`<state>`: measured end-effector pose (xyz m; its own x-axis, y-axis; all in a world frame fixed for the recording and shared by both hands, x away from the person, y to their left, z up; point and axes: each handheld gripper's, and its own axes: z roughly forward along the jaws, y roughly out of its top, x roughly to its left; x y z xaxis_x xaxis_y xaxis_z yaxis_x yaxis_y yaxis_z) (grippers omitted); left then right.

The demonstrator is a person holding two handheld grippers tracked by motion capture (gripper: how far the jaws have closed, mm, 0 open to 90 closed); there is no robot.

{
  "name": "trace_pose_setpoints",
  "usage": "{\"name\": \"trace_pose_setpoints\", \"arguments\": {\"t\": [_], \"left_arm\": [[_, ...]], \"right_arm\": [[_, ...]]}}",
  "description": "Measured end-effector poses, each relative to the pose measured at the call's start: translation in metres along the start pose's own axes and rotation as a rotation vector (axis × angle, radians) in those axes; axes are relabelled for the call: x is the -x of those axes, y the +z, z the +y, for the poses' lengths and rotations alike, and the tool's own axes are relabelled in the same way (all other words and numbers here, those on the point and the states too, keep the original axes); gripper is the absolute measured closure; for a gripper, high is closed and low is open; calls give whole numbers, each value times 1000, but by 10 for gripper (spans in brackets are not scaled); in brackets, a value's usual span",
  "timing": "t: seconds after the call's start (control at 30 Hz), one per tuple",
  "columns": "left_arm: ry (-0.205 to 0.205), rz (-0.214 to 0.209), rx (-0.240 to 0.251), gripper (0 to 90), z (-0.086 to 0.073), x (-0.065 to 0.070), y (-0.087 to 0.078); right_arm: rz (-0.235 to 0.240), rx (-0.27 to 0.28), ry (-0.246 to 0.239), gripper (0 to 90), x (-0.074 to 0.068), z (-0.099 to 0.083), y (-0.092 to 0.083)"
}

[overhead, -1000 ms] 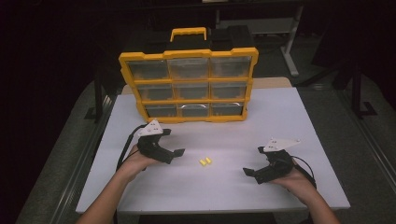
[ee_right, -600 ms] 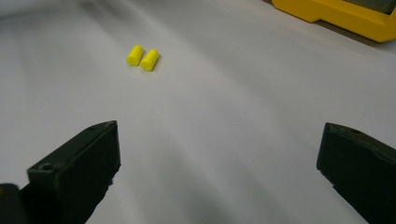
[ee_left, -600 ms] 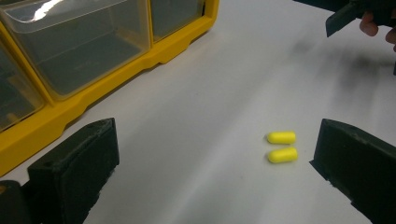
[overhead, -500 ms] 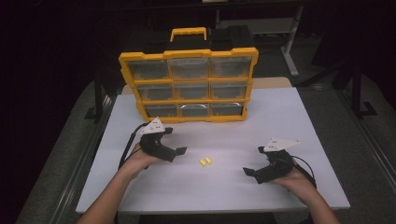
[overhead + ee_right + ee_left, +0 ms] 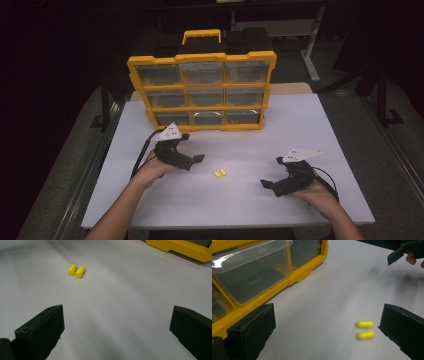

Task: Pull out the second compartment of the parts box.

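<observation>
So, the white table [image 5: 320, 125] takes most of the room here, and at its twelve o'clock edge stands the yellow organizer [image 5: 200, 90], upright, with nine clear drawers in three rows and a handle on top. All drawers look closed from above; in the left gripper view one bottom drawer [image 5: 252, 270] is seen close, and I cannot tell if something is inside.

The left gripper [image 5: 192, 161] is at about nine o'clock from the table centre, near the organizer's lower left corner, with its jaws spread wide and nothing between them. The right gripper [image 5: 267, 185] rests at about four o'clock, also wide and empty, well apart from the other.

The smallest things are the two yellow earplugs [image 5: 219, 173]. They lie side by side near the centre of the table, just beside the left gripper's tip at its three o'clock, and farther from the right one.

As I judge it, the work is only at the start: no earplug is picked, no drawer is pulled out. Grasping, opening and placing are all left.
</observation>
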<state>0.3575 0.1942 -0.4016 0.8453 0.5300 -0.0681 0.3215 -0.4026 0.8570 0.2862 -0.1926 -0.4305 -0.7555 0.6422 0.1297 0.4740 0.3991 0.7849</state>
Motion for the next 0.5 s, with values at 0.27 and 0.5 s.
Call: {"name": "trace_pose_setpoints", "arguments": {"t": [0.27, 0.5], "left_arm": [[3, -6, 6, 0, 3, -1, 5], [11, -15, 5, 0, 8, 0, 11]], "right_arm": [[0, 0, 2, 0, 0, 0, 0], [0, -2, 1, 0, 0, 0, 0]]}}
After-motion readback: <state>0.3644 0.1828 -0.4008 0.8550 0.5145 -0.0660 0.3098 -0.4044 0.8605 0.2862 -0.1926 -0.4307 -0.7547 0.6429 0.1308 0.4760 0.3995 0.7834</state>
